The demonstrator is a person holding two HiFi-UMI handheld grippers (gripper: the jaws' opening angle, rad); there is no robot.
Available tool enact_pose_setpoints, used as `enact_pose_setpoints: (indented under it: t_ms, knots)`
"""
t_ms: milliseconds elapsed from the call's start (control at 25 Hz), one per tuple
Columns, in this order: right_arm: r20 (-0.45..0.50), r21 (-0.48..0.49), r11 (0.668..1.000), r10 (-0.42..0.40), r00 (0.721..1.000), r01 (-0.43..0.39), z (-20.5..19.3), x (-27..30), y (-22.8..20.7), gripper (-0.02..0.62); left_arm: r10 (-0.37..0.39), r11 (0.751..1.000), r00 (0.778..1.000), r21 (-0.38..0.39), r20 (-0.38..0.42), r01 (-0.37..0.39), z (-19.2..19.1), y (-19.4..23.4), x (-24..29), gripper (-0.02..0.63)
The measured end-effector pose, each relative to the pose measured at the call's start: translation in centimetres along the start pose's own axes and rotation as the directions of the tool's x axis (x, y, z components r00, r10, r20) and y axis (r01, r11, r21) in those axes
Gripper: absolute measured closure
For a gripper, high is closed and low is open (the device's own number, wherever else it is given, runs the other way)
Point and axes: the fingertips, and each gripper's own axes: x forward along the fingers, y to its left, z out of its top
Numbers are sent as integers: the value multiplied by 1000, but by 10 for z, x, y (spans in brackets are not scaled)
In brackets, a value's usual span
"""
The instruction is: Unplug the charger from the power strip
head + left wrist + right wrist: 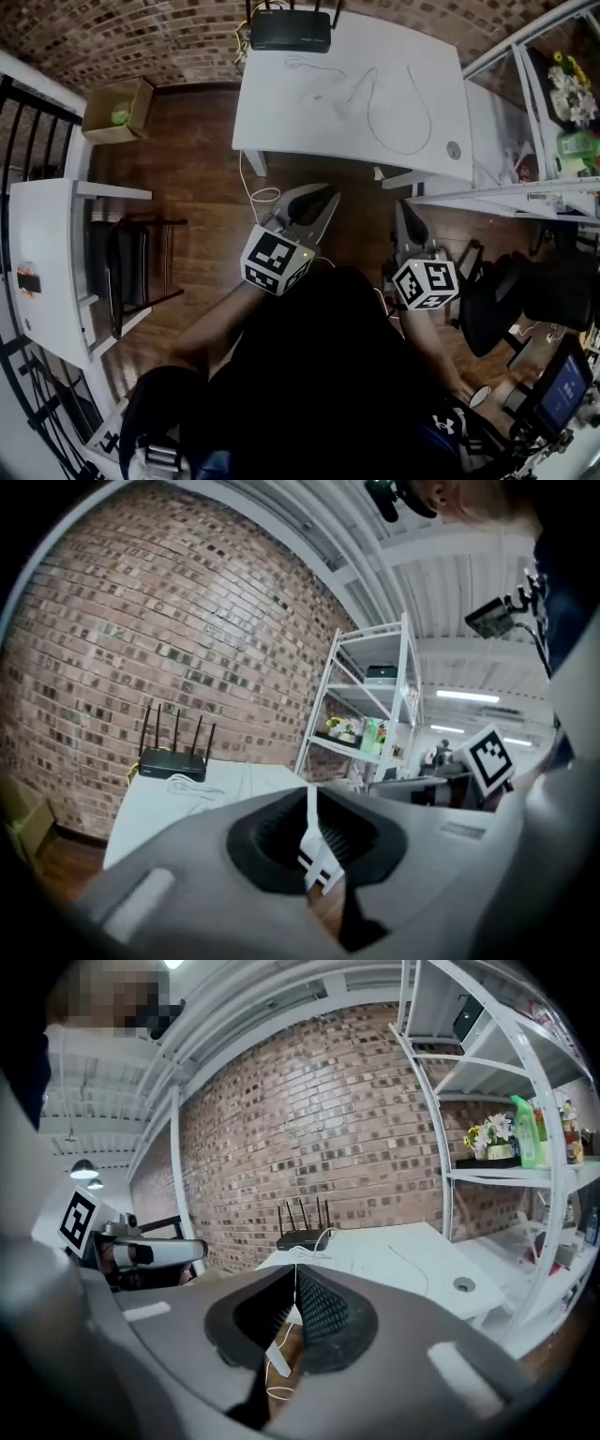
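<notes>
1. Grey left claw (323, 199) shows a narrow gap between its jaws, with nothing in it.
2. At its 3 o'clock, the right claw (405, 214) is closed tight and empty.
3. Both point toward 12 o'clock at a white surface (281, 122), well apart from it, above a wood floor (187, 187).
4. A black router (291, 30) stands at the surface's far edge, and a white cable (398, 150) loops over its 3 o'clock side.
5. The charger and power strip cannot be made out; only that cable shows on the surface.
6. A cardboard box (142, 101) lies on the floor at 10 o'clock.
</notes>
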Motion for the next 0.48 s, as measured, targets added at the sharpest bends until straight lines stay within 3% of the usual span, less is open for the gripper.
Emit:
enact_pose_setpoints:
  t_ms: [240, 480]
  knots:
    - [-40, -25, 1000, -2, 999, 1, 0, 55, -12, 584, 56, 998, 998, 0, -33, -56, -4, 45, 23, 574]
    - [-89, -39, 996, 75, 993, -79, -12, 114, -17, 584, 125, 992, 990, 32, -64, -124, -6, 83, 58, 574]
